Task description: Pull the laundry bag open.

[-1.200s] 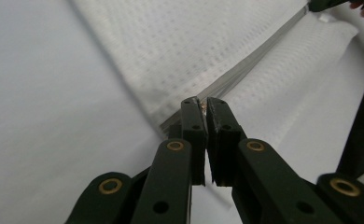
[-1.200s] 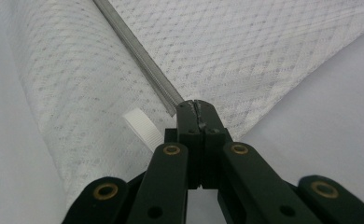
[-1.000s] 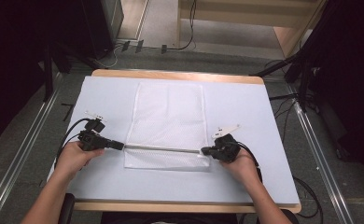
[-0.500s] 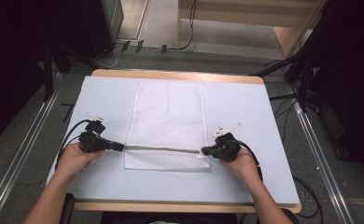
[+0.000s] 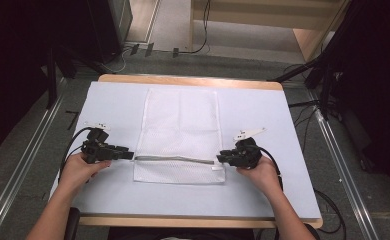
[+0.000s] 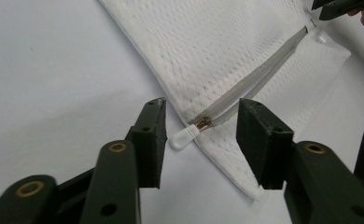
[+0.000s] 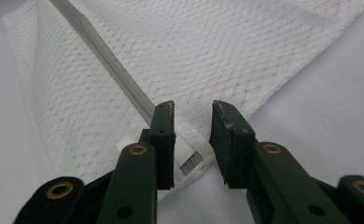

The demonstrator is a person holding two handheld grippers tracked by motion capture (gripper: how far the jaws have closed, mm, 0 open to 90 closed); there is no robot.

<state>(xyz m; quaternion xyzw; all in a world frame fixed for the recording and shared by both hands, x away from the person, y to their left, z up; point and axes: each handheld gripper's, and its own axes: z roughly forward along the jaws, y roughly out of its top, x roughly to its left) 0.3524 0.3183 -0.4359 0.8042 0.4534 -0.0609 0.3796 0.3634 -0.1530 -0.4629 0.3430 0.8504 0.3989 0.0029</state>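
Observation:
A white mesh bag (image 5: 180, 120) lies flat in the middle of the table, with a grey zipper (image 5: 175, 159) running across it near its front edge. My left gripper (image 5: 129, 155) is at the zipper's left end. In the left gripper view it (image 6: 201, 109) stands open, and the white zipper pull (image 6: 184, 137) lies between the jaws, untouched. My right gripper (image 5: 219, 157) is at the zipper's right end. In the right gripper view its jaws (image 7: 192, 106) are a little apart over the bag's corner and a small sewn label (image 7: 189, 158).
A pale cover (image 5: 113, 105) is spread over the table, whose wooden far edge (image 5: 190, 81) shows. Metal rails (image 5: 18, 180) run along the floor on both sides. Cables (image 5: 328, 205) trail off the table's right front corner. Dark stands flank the back.

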